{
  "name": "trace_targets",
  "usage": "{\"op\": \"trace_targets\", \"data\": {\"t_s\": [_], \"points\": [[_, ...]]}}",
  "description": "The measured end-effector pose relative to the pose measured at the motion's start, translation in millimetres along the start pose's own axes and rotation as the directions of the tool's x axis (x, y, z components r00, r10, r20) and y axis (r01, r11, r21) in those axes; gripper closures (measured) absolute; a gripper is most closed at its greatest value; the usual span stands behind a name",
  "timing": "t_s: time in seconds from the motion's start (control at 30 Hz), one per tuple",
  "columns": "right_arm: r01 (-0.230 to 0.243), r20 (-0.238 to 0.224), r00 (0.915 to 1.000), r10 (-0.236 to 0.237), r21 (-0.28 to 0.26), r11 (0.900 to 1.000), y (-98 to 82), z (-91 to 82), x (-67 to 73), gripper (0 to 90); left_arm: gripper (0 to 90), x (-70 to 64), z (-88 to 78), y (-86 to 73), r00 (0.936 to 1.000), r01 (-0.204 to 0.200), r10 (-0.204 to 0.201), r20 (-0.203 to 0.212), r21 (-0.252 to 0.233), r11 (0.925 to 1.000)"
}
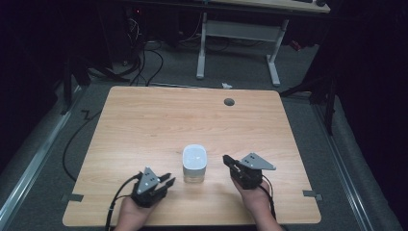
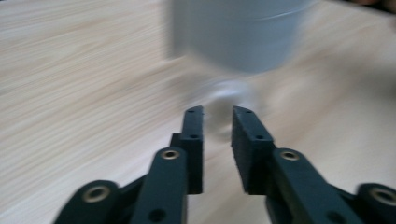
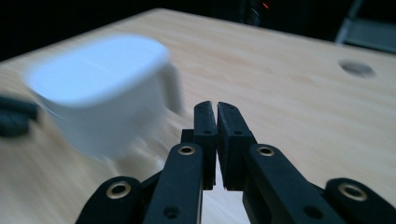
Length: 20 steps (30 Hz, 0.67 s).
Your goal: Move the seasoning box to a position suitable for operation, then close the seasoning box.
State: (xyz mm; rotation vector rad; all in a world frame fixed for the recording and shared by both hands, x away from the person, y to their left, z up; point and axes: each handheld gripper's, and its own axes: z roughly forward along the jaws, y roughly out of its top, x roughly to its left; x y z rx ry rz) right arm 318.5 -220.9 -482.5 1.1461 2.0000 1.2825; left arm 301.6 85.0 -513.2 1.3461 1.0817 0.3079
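White box [image 1: 195, 163] near table's [image 1: 144, 120] front edge, between left tool [image 1: 169, 182], jaws narrowly apart and empty, and right tool [image 1: 226, 160], jaws nearly closed, empty.

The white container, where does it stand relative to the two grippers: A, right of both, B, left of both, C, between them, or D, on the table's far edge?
C: in the high view the white container stands on the table between the left gripper and the right gripper.
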Motion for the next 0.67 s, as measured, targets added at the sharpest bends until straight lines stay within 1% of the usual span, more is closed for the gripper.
{"op": "trace_targets", "data": {"t_s": [0.03,0.07,0.1,0.13,0.17,0.2,0.23,0.27,0.3,0.33,0.37,0.4,0.43,0.47,0.5,0.53,0.57,0.6,0.63,0.67], "points": [[0.000,0.000,1.0000,0.000,0.000,1.000,0.0,0.0,0.0,86.1,68.3,8.4,-1.4,3.8,0.9996,-0.008,0.008,-0.028,-0.006,1.0000],[-0.022,0.040,0.9990,0.022,0.018,1.000,-12.0,-3.6,-15.4,83.3,59.7,22.2,-3.7,10.1,0.9973,-0.015,0.014,-0.072,-0.016,0.9997],[-0.022,0.040,0.9990,0.022,0.018,1.000,-12.0,-3.6,-15.4,83.3,59.7,30.2,-5.0,13.4,0.9953,-0.010,0.008,-0.096,-0.024,0.9997],[-0.049,0.078,0.9959,0.046,0.042,0.998,-21.2,-9.3,-31.4,76.2,55.2,54.6,-8.9,20.4,0.9847,0.004,-0.012,-0.174,-0.048,0.9989],[-0.049,0.078,0.9959,0.046,0.042,0.998,-21.2,-9.3,-31.4,76.2,53.5,54.6,-8.9,20.4,0.9847,0.004,-0.012,-0.174,-0.048,0.9989],[-0.081,0.120,0.9900,0.074,0.057,0.995,-29.7,-18.4,-46.2,69.2,52.2,69.7,-12.7,24.5,0.9758,0.031,-0.046,-0.214,-0.069,0.9971],[-0.081,0.120,0.9900,0.074,0.057,0.995,-29.7,-18.4,-46.2,69.2,51.5,69.7,-12.7,24.5,0.9758,0.031,-0.046,-0.214,-0.069,0.9971],[-0.108,0.165,0.9814,0.098,0.053,0.993,-37.6,-30.5,-58.3,63.7,51.0,81.3,-17.4,26.2,0.9660,0.055,-0.076,-0.247,-0.094,0.9941],[-0.108,0.165,0.9814,0.098,0.053,0.993,-37.6,-30.5,-58.3,63.7,50.6,81.3,-17.4,26.2,0.9660,0.055,-0.076,-0.247,-0.094,0.9941],[-0.129,0.205,0.9715,0.119,0.031,0.991,-46.7,-44.2,-66.3,60.4,50.6,84.2,-18.9,25.4,0.9631,0.061,-0.084,-0.256,-0.097,0.9934],[-0.129,0.205,0.9715,0.119,0.031,0.991,-46.7,-44.2,-66.3,60.4,50.6,86.1,-19.8,24.2,0.9606,0.066,-0.089,-0.263,-0.097,0.9931],[-0.167,0.216,0.9623,0.166,-0.010,0.986,-55.0,-55.2,-71.9,60.0,50.6,88.0,-20.4,21.9,0.9579,0.069,-0.091,-0.272,-0.089,0.9936],[-0.167,0.216,0.9623,0.166,-0.010,0.986,-55.0,-55.2,-71.9,60.0,50.5,88.0,-20.4,21.9,0.9579,0.069,-0.091,-0.272,-0.089,0.9936],[-0.176,0.213,0.9615,0.173,-0.006,0.984,-54.8,-57.4,-74.1,57.6,50.5,86.1,-20.7,19.4,0.9582,0.057,-0.077,-0.276,-0.079,0.9952],[-0.165,0.220,0.9618,0.162,-0.005,0.986,-53.6,-55.7,-74.6,56.9,50.5,86.1,-20.7,19.4,0.9582,0.057,-0.077,-0.276,-0.079,0.9952],[-0.163,0.216,0.9634,0.159,0.001,0.987,-53.2,-53.6,-75.9,55.9,50.5,81.2,-21.3,18.3,0.9614,0.039,-0.058,-0.269,-0.076,0.9963],[-0.163,0.216,0.9634,0.159,0.001,0.987,-53.2,-53.6,-75.9,55.9,50.2,81.2,-21.3,18.3,0.9614,0.039,-0.058,-0.269,-0.076,0.9963],[-0.160,0.208,0.9662,0.152,0.018,0.987,-52.7,-48.7,-77.3,52.3,50.1,76.8,-22.6,16.8,0.9638,0.013,-0.031,-0.265,-0.071,0.9974],[-0.160,0.208,0.9662,0.152,0.018,0.987,-52.7,-48.7,-77.3,52.3,49.9,76.8,-22.6,16.8,0.9638,0.013,-0.031,-0.265,-0.071,0.9974],[-0.157,0.201,0.9682,0.149,0.024,0.987,-52.6,-45.9,-77.6,49.9,49.9,75.5,-23.4,16.4,0.9638,0.008,-0.026,-0.265,-0.069,0.9976]]}}
